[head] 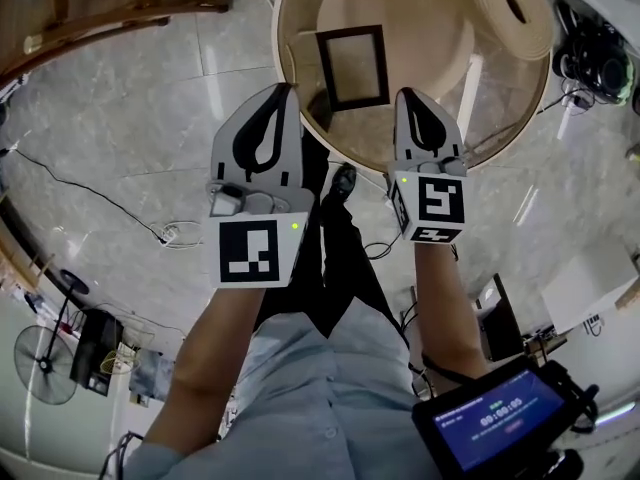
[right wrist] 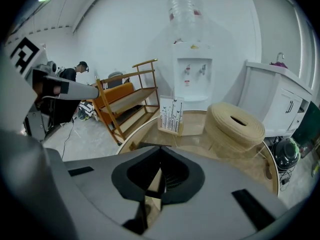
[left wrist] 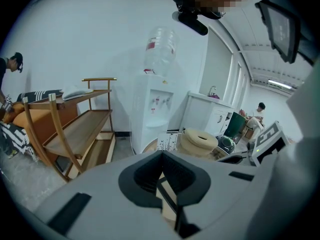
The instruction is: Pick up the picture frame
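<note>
Head view shows a dark picture frame (head: 352, 68) lying flat on the round wooden table (head: 279, 38), beyond and between the left gripper (head: 284, 92) and right gripper (head: 410, 96), both at its near edge with jaws pressed together on nothing, while the near-right handheld screen (head: 490, 418) has print too small to read.

No legible text (the screen (head: 497, 423) digits blur).
</note>
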`<state>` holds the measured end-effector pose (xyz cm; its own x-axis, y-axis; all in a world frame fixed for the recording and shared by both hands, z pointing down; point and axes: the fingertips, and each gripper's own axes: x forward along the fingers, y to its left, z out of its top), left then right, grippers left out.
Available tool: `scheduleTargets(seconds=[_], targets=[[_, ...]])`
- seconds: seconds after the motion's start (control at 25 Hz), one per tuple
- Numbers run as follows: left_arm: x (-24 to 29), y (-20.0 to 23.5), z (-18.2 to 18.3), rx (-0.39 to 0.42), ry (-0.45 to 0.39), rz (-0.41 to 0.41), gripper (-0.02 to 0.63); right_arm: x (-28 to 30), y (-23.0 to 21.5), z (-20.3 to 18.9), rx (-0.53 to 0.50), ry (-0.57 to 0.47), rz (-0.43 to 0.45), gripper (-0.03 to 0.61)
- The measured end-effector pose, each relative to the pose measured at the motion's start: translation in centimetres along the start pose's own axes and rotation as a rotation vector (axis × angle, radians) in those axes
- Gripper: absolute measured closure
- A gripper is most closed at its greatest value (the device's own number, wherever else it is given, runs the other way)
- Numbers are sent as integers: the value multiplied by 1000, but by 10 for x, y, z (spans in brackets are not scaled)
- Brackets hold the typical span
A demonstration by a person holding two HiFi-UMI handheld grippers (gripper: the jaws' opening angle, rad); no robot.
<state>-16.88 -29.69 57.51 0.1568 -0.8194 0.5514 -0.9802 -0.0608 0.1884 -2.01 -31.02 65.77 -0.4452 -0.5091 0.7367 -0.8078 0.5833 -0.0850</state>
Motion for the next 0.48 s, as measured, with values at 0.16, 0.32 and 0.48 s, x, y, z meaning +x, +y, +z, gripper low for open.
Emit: scheduleTargets(seconds=[0.16,0.32,0.48], targets=[[8,5,-25,-13,30,-1,603,15,2,-25,8,29,6,563],[12,7,-42,-18,66,-15,603,29,3,-37,13,35,2,561],[13,10,-51,-25,88,-21,603,37,2,-44,18,43,-1,535]])
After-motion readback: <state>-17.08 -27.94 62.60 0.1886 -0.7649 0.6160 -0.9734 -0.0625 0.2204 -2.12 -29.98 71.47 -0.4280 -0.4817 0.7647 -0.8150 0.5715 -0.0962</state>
